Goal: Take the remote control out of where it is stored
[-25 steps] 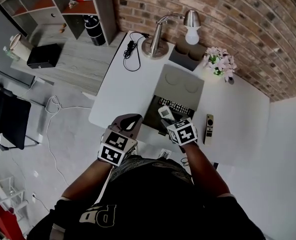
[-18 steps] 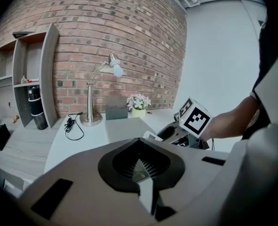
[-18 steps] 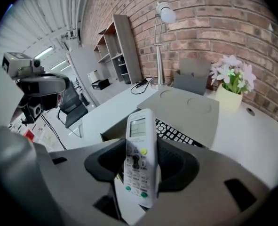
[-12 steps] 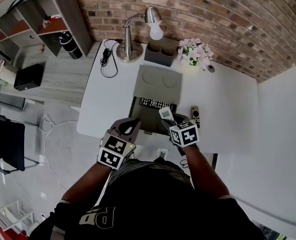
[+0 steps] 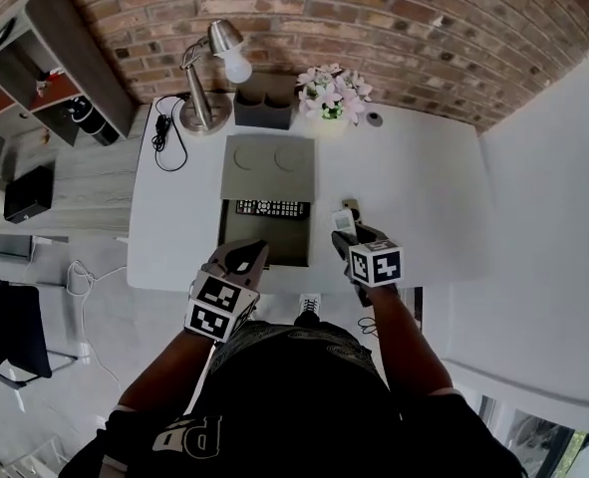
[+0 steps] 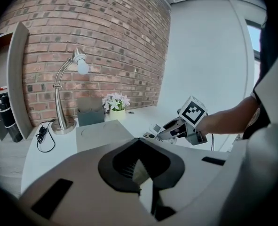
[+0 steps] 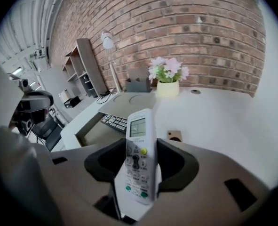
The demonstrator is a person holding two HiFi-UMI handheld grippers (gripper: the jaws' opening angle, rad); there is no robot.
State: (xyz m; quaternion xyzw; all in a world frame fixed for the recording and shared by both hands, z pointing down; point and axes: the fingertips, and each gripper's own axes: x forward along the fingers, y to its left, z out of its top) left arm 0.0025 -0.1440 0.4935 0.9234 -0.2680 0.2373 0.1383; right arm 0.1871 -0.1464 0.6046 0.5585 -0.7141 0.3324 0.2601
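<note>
**Spotter:** Where is the remote control on your screen?

**Operator:** I have the white remote (image 7: 138, 126) in my right gripper (image 7: 141, 147). The jaws stand wide and press on its two long sides, around the button end. The display end sticks out past the jaws, face up towards my camera.

**Spotter:** Is it clear of the storage?

**Operator:** Yes. In the head view it sits to the right of the open compartment (image 5: 264, 249) and above the white table (image 5: 424, 187), touching neither. A black keypad remote (image 5: 271, 208) lies across the far end of that compartment. A grey panel (image 5: 267, 165) with two round marks lies flat just behind it.

**Spotter:** And your other hand?

**Operator:** My left gripper (image 5: 246, 254) is at the compartment's near left corner. Its jaws are drawn together with nothing between them. From its own camera I see the right gripper off to the right, with the remote's tip poking out.

**Spotter:** Anything else on the table?

**Operator:** A lamp (image 5: 214, 68) and a pot of flowers (image 5: 329, 90) stand at the far edge by the brick wall. There is also a small brownish thing (image 7: 174, 135) on the table just beyond the remote. It may be the end of another remote, but it is too small for me to tell.
</note>
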